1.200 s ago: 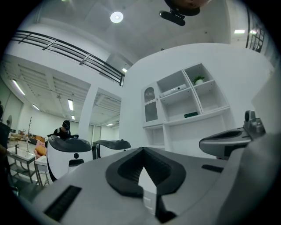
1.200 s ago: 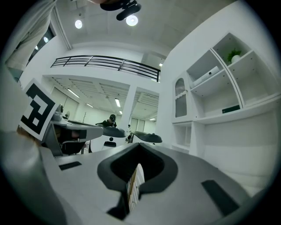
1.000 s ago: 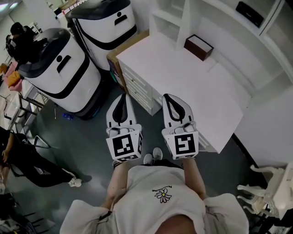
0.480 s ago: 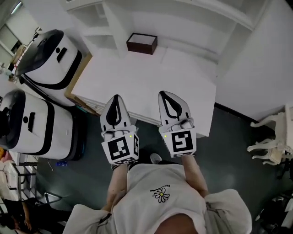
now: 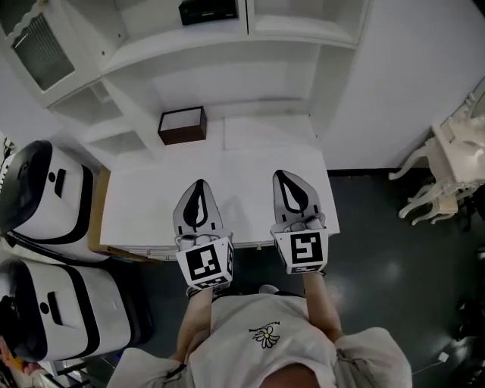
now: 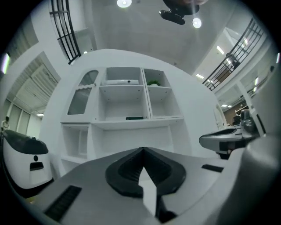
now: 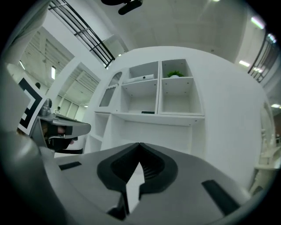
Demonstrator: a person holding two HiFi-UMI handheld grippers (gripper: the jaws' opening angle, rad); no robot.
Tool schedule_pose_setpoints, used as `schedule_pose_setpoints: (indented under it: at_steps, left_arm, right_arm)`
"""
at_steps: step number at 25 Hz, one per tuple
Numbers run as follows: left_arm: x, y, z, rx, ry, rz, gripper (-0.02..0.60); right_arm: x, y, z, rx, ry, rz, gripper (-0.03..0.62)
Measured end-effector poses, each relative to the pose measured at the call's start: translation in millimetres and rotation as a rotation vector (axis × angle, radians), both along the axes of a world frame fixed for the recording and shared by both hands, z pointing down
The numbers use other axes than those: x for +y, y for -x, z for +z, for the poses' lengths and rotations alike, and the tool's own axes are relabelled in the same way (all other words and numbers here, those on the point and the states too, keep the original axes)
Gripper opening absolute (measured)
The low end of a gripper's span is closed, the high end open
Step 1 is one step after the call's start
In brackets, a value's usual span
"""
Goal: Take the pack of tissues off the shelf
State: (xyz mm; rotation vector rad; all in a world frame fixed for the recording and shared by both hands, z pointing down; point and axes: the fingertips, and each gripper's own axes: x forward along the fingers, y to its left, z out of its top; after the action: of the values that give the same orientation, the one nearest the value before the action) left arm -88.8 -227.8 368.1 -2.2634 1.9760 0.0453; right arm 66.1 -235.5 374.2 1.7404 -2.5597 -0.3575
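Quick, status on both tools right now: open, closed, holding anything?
Left white two-jaw tool: closed, holding nothing.
Right white two-jaw tool: closed, holding nothing.

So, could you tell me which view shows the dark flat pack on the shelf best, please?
The head view: the dark flat pack shows its broad top, near the picture's upper edge. Both gripper views show only its thin front edge, a dark sliver on the white shelf.
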Motion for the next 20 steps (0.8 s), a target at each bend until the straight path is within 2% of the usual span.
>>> schedule_pose_setpoints:
  at_steps: [4,10,16,20]
  left_arm:
    - [-23.3,9.5,-5.4,-0.007,-0.005,0.090,0.000]
    - [-45.4,33.8,-11.0,-0.003,-0.012,0.158,0.000]
    - [-57.1,56.1,-13.3,0.015,-0.014,0.184,0.000]
    - [-64.3,69.1,-11.9,0.016,-0.014,0.179,0.000]
  right_arm:
    - [-8.6,-1.0,-2.8,-0.020,0.000,0.119,0.003]
    - [-14.4,12.2,-5.7,-0.046,-0.011,0.198,0.003]
    - [-21.3,25.7,9.5,-0.107,0.035,0.224,0.003]
    - [-26.8,36.9,7.2,-0.108,0.033,0.224,0.003]
